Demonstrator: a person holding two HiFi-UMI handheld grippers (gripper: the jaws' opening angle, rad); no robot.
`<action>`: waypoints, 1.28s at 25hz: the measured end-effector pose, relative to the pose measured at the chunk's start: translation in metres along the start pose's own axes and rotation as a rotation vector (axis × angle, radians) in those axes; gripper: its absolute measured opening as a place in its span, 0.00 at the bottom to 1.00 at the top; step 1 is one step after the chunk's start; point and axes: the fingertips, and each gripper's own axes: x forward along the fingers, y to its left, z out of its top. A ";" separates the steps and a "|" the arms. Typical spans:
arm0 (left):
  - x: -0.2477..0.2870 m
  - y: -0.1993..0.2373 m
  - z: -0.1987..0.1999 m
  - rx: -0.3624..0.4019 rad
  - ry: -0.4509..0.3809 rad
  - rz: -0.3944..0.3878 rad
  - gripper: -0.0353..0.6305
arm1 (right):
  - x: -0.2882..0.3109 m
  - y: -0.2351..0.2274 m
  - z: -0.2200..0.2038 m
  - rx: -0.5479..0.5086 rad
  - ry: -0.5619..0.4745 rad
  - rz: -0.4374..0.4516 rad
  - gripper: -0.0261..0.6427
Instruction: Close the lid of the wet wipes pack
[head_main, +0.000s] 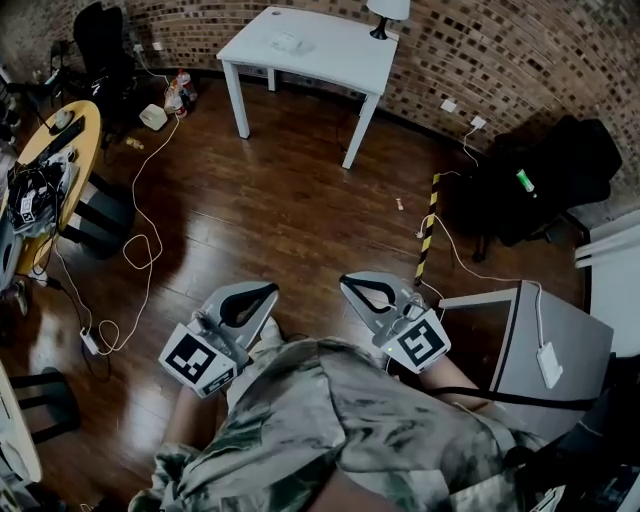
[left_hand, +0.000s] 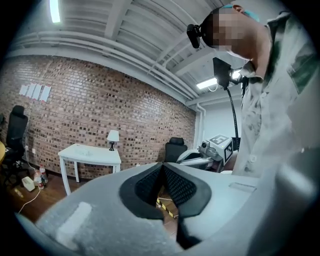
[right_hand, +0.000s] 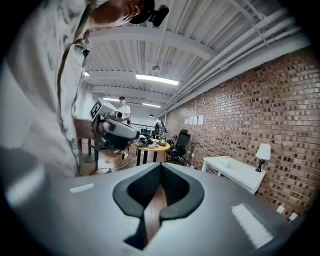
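The wood floor (head_main: 290, 205) takes up most of the head view, and it is not clear going. A white cable (head_main: 150, 250) loops across it on the left, and a black-and-yellow strip (head_main: 428, 225) covers another run on the right. The white table (head_main: 335, 55) stands against the brick wall, well apart from the person, so the walk across is probably the first risk: a foot could catch a cable while both hands are busy. A second risk comes on arrival. A jaw pressing on one edge of the lid could skid the light pack along the tabletop instead of snapping it closed, unless the other gripper steadies it.

The left gripper (head_main: 268, 290) and right gripper (head_main: 347, 280) are held low, close to the body and side by side. Each gripper view shows the padded tips meeting, with only floor visible through the hollow behind them. Both are closed on nothing and touch nothing.

A small pale item (head_main: 287, 42) lies on the table near its far end. It is most likely the pack, but it is too small to tell whether its lid is up.
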 end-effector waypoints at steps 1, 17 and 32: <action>0.003 -0.010 -0.004 -0.007 0.005 0.005 0.05 | -0.010 0.000 -0.003 0.003 -0.004 -0.002 0.05; 0.031 -0.130 -0.017 -0.008 0.030 0.035 0.05 | -0.111 0.017 -0.029 0.008 -0.048 0.044 0.05; 0.026 -0.151 -0.009 0.005 0.031 0.054 0.05 | -0.123 0.026 -0.016 0.018 -0.072 0.068 0.05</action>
